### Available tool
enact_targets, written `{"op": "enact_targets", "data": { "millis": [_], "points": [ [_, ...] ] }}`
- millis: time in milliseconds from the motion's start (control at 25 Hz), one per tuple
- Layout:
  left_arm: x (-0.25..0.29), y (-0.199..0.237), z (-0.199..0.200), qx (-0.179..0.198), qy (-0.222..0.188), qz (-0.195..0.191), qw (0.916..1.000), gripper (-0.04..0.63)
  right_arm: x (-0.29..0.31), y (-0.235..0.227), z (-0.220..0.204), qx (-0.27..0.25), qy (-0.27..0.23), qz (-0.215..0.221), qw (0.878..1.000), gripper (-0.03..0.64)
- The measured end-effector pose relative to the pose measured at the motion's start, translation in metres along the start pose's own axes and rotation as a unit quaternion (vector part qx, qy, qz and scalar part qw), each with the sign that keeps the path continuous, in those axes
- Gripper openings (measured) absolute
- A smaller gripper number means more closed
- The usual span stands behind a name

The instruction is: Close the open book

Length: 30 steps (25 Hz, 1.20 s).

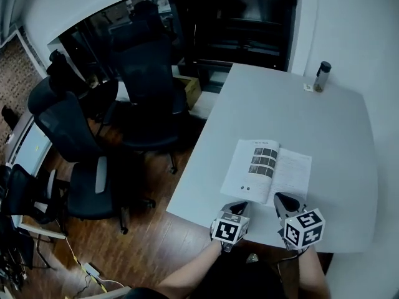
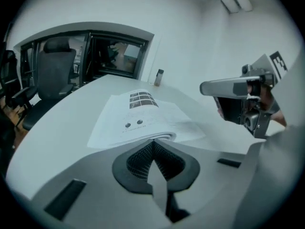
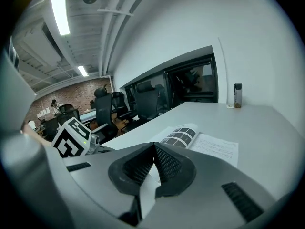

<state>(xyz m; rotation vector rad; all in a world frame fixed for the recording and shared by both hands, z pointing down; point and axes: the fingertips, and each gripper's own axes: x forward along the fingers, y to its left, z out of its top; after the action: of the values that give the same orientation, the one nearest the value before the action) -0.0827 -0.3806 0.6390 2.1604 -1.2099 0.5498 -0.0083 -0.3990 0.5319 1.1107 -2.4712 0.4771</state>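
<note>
Head view gives us the open book [image 1: 268, 170] lying flat on the white table [image 1: 340, 161], near the front edge. The left gripper [image 1: 239, 207] and right gripper [image 1: 284, 199] sit just short of the book's near side. In each gripper view we see the jaws pressed together with nothing between them.

We judge the main risk to be sliding. A clenched tip nudged under one half could push the whole book across the smooth tabletop instead of lifting that half. The thin pages might also fan out or crease, so that only a few leaves turn.

We count one book, one bottle [image 1: 322, 76] at the far corner and two grippers. We make out at least four office chairs [image 1: 75, 142], though they are dark and overlapping, so there may be more.
</note>
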Motion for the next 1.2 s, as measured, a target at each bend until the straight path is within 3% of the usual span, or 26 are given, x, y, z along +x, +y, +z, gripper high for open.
{"op": "enact_targets", "data": {
  "millis": [200, 320, 520, 600, 720, 960, 1200],
  "points": [
    [0.02, 0.003, -0.005, 0.007, 0.036, -0.022, 0.9991, 0.005, 0.001, -0.004, -0.001, 0.016, 0.01, -0.034, 0.999, 0.005],
    [0.026, 0.005, -0.015, 0.002, 0.07, -0.012, 0.9975, 0.005, -0.001, -0.008, 0.004, 0.019, 0.007, -0.038, 0.999, 0.005],
    [0.034, 0.013, -0.019, -0.02, 0.088, 0.025, 0.9956, 0.005, -0.009, -0.017, 0.014, 0.016, -0.01, -0.023, 1.0, 0.005],
    [0.032, 0.017, -0.016, -0.031, 0.084, 0.043, 0.9951, 0.005, -0.014, -0.023, 0.014, 0.017, -0.014, -0.019, 1.0, 0.005],
    [0.028, 0.014, -0.003, -0.03, 0.039, 0.057, 0.9972, 0.005, -0.022, -0.032, 0.01, 0.019, -0.018, -0.014, 1.0, 0.005],
    [0.02, 0.003, 0.006, 0.056, -0.015, 0.113, 0.9919, 0.005, -0.036, -0.045, 0.009, 0.027, -0.04, -0.013, 0.999, 0.005],
    [0.013, -0.02, 0.017, 0.138, -0.038, 0.128, 0.9815, 0.005, -0.051, -0.051, 0.011, 0.026, -0.055, -0.018, 0.998, 0.005]
  ]
}}
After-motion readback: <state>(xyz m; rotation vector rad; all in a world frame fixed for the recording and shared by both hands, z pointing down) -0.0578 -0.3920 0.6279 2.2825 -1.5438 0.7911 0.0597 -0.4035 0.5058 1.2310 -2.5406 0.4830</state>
